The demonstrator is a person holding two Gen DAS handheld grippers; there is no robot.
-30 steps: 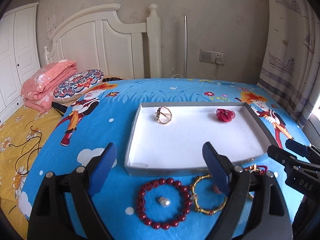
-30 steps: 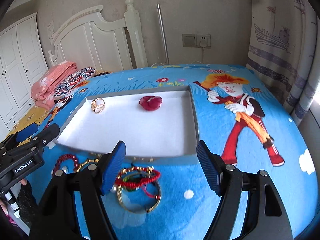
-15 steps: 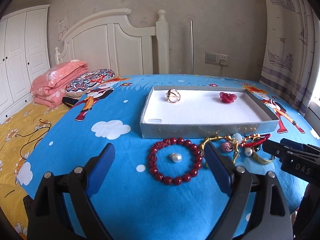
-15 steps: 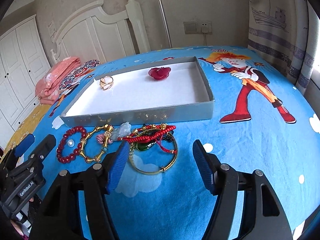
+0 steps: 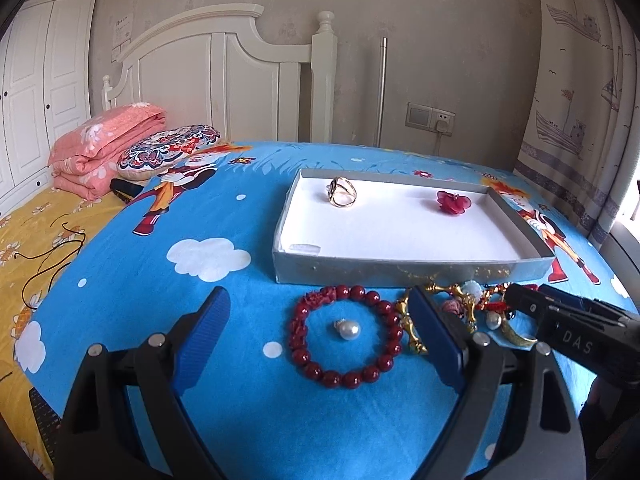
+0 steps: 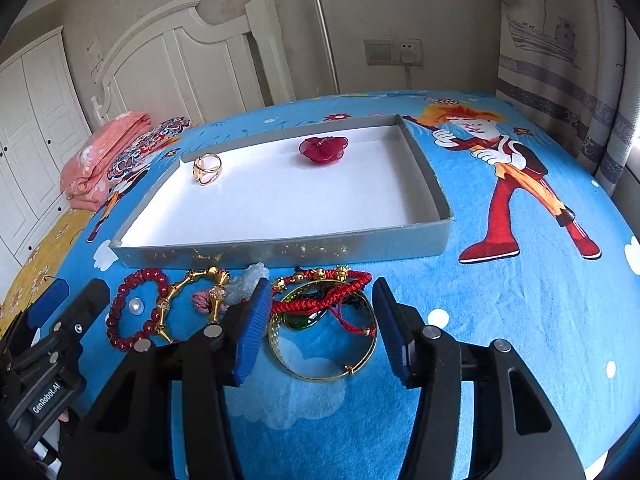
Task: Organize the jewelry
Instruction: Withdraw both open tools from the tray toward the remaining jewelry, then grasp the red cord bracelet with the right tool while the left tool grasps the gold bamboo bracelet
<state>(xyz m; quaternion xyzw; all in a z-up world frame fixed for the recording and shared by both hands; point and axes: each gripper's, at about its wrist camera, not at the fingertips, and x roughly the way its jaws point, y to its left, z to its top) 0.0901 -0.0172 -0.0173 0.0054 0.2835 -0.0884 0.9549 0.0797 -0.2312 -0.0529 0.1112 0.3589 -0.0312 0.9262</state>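
Note:
A grey tray (image 5: 400, 271) (image 6: 280, 250) with a white floor lies on the blue bedspread. It holds a gold ring (image 5: 341, 197) (image 6: 207, 169) and a red flower piece (image 5: 453, 203) (image 6: 323, 149). In front of it lie a red bead bracelet (image 5: 344, 336) (image 6: 134, 308) around a pearl (image 5: 348, 329) (image 6: 136, 306), a gold link bracelet (image 6: 192, 302), a red cord bracelet (image 6: 324, 286) and a gold bangle (image 6: 324, 344). My left gripper (image 5: 320, 332) is open over the bead bracelet. My right gripper (image 6: 320, 328) is open over the bangle.
A folded pink quilt (image 5: 100, 140) and a patterned pillow (image 5: 168, 148) lie at the far left by the white headboard (image 5: 224, 76). A black cord (image 5: 48, 252) lies on the yellow sheet. A curtain (image 6: 560, 40) hangs at the right.
Both grippers have drawn back and lowered toward the near edge of the bed, so the loose jewelry now lies between their fingers. Both stay open. Nothing was picked up.

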